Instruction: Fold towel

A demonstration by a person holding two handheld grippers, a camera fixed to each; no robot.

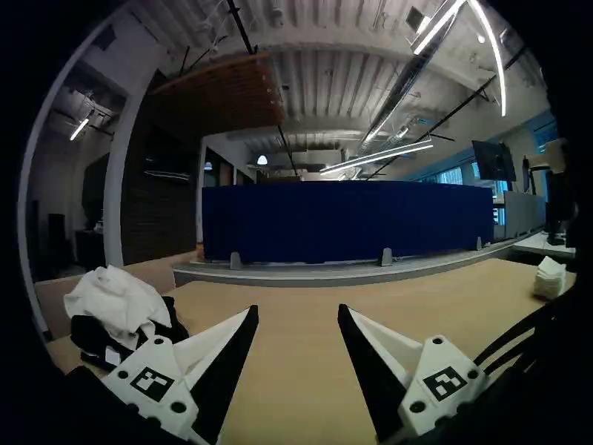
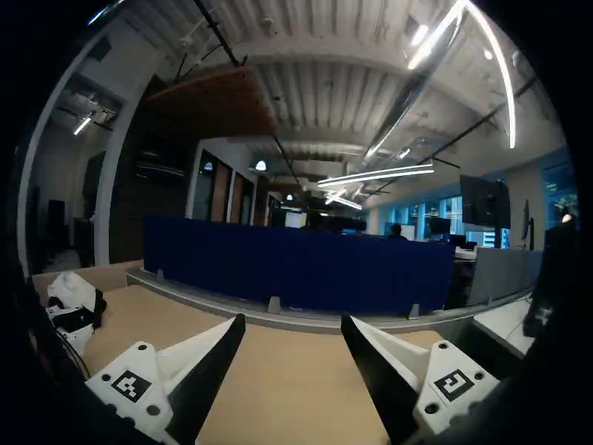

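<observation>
A crumpled white towel lies heaped on dark cloth at the left of the wooden table, just beyond my left gripper's left finger. My left gripper stands open above the table with nothing between its fingers. In the right gripper view the same white heap sits far off at the left edge. My right gripper is open too, over bare table top, holding nothing.
A blue partition on a grey rail runs across the back of the table. A small stack of white cloth rests at the table's right end. Black cables cross at the lower right. Monitors and desks stand behind the partition.
</observation>
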